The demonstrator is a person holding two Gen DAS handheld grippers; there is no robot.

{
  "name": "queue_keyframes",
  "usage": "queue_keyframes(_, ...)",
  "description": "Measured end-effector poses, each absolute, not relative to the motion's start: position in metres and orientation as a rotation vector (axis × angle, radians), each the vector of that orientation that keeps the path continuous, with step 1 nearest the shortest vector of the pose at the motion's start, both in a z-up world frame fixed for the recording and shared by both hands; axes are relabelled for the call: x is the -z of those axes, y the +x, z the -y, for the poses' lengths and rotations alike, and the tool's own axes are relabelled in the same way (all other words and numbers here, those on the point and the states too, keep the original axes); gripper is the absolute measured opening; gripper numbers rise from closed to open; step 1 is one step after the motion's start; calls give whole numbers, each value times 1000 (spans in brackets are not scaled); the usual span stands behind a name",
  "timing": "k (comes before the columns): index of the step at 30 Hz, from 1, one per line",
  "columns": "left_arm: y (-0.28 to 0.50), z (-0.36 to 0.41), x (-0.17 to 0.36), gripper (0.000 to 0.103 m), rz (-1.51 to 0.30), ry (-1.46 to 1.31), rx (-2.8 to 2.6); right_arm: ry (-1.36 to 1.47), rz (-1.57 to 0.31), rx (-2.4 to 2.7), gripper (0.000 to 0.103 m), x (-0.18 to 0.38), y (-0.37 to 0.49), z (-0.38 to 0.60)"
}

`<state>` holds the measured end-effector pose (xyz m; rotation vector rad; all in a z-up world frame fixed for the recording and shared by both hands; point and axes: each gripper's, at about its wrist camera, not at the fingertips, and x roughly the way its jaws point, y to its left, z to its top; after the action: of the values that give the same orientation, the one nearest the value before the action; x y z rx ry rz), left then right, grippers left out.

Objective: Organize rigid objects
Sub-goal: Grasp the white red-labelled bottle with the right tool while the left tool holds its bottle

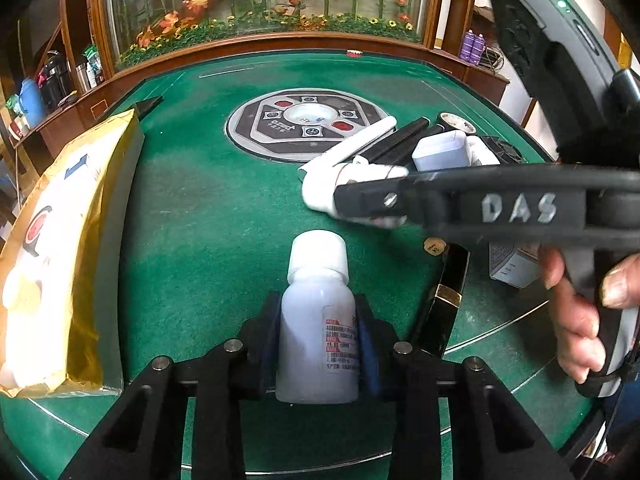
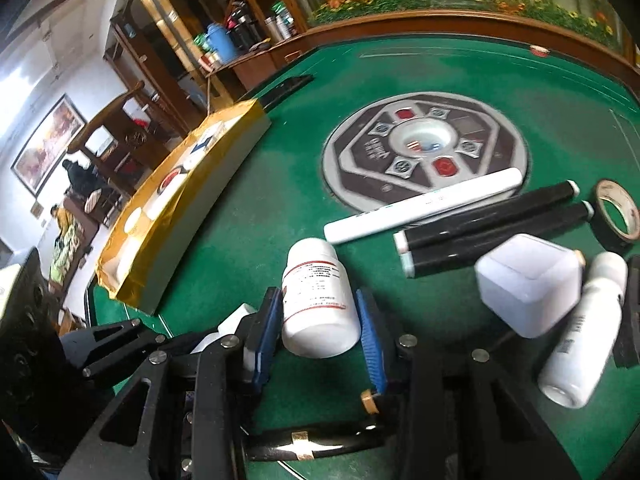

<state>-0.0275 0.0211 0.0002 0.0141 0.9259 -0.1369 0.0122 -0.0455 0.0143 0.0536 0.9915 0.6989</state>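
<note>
White plastic bottle [image 1: 318, 320] sits lower centre of the left wrist view, clamped between the left gripper [image 1: 318, 344] pads. In the right wrist view a second labelled bottle [image 2: 318, 300] lies between the right gripper [image 2: 320, 332] fingers – contact unclear, so can't tell if it's gripped. Step looks like pick-up before sorting. Next move – probably carry toward the gold-edged box [image 1: 60, 240] at left of frame, clearing the clutter of black tubes [image 2: 492, 228] and tape roll [image 2: 616, 212].
</note>
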Motion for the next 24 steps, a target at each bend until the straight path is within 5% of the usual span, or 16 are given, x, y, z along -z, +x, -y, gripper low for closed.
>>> queue_keyframes(24, -29, -22, 0, 36, -926, 27, 94, 207, -863, -653, 35, -50, 13, 61)
